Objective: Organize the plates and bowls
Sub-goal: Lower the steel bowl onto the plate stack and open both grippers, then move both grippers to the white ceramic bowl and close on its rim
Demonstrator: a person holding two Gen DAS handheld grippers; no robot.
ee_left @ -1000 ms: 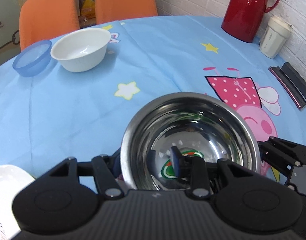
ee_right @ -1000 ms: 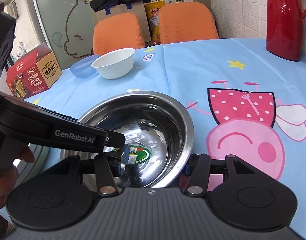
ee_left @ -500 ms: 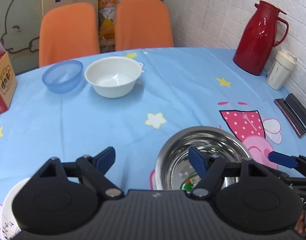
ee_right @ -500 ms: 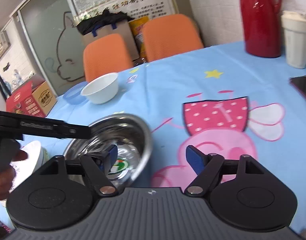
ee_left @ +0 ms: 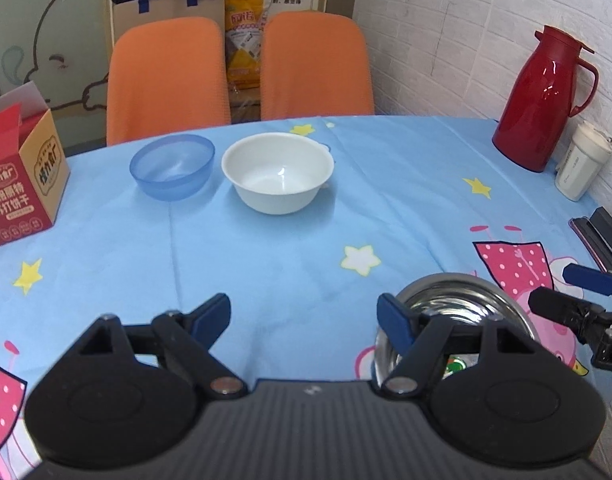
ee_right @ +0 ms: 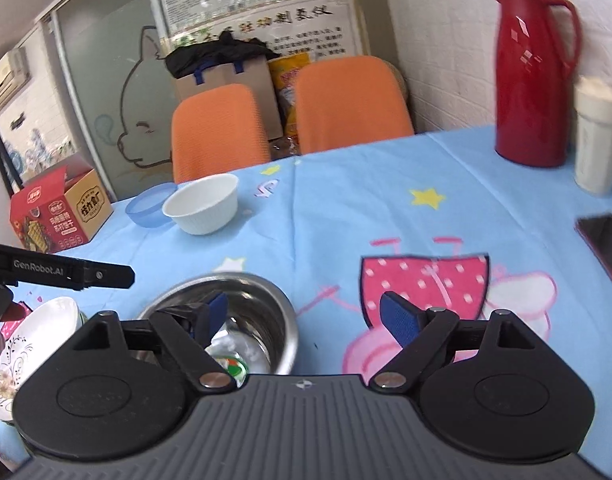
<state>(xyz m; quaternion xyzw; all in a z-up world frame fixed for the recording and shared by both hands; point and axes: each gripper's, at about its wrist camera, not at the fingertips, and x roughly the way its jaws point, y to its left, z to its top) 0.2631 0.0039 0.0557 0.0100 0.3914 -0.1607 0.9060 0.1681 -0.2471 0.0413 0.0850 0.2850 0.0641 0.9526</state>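
Backed off the steel bowl [ee_left: 461, 312], both grippers [ee_left: 306, 316] [ee_right: 304, 316] gaping empty; slick, rigid, best pinched at rim.

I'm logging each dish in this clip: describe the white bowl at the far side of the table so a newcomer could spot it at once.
Start at the two orange chairs behind the blue tablecloth. Just in front of them two bowls sit side by side, apart. The white bowl is the right one: solid white and wider, while the blue bowl is see-through.
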